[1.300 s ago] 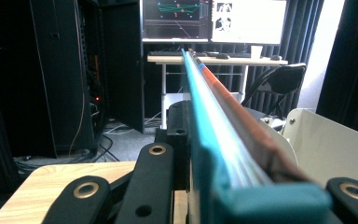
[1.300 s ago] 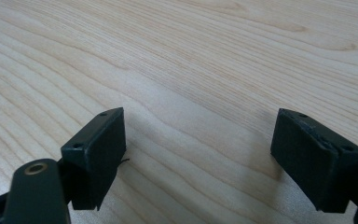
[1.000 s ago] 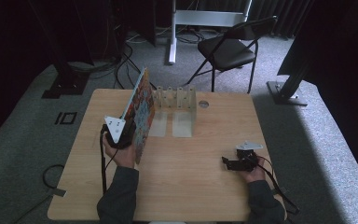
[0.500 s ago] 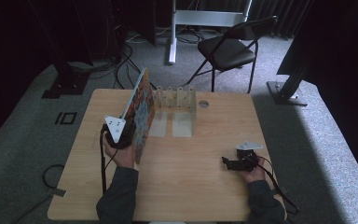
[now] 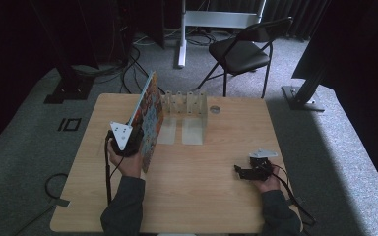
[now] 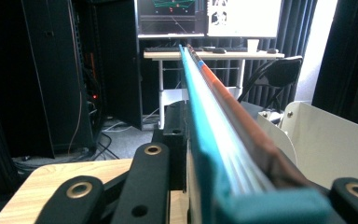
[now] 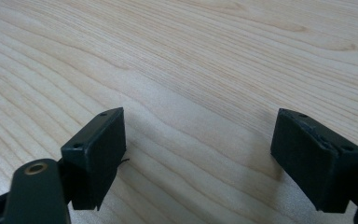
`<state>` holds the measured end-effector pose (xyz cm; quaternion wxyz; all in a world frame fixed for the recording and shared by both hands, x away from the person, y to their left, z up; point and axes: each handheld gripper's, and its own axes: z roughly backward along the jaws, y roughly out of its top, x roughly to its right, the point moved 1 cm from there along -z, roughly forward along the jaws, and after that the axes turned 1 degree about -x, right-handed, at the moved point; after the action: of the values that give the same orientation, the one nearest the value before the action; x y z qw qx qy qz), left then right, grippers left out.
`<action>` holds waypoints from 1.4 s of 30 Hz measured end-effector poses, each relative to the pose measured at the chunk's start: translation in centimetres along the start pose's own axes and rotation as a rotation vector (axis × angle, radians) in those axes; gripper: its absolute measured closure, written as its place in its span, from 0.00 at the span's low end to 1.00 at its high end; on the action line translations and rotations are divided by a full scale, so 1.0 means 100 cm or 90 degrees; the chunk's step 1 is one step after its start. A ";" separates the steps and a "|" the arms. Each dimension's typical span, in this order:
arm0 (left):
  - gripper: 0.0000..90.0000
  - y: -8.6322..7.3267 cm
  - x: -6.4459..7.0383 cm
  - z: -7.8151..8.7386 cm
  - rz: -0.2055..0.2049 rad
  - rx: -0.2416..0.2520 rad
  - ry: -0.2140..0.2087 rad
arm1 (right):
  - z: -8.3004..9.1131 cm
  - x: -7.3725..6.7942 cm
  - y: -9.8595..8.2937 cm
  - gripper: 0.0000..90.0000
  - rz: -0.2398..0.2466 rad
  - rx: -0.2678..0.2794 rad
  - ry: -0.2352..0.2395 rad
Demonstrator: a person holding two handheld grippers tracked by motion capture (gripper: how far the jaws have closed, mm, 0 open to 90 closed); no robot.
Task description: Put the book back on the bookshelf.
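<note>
The wooden tabletop carries a white divider rack at its far middle, whose flat base plates reach toward the person. Just left of the rack stands a large, thin picture book with a bright, busy cover and a teal edge; it is held on edge, tilted, its upper corner raised above the far side of the tabletop and its lower edge down near the person's left hand. In the left gripper view the book runs straight away from the camera between the black jaws, its teal cover on the left side and its reddish-brown one on the right, with a white rounded rack plate close on its right. The left gripper, topped by its grey three-cornered plate, has its fingers closed on the near end of the book. The right gripper lies low near the right front part of the tabletop, well apart from the book and rack, pointing left. In the right gripper view its fingers stand wide apart with nothing between them, just above bare wood grain. Behind the tabletop, on the grey carpet, a black folding chair stands.
</note>
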<state>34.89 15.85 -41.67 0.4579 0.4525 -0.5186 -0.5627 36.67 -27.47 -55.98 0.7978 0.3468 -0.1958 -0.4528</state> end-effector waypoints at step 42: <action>0.51 -0.004 -0.002 0.002 0.014 -0.025 -0.054 | 0.000 0.000 0.000 0.19 -0.001 0.000 0.000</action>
<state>34.76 16.11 -42.08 0.4506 0.4136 -0.5311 -0.5864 36.67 -27.47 -55.98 0.7976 0.3468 -0.1955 -0.4531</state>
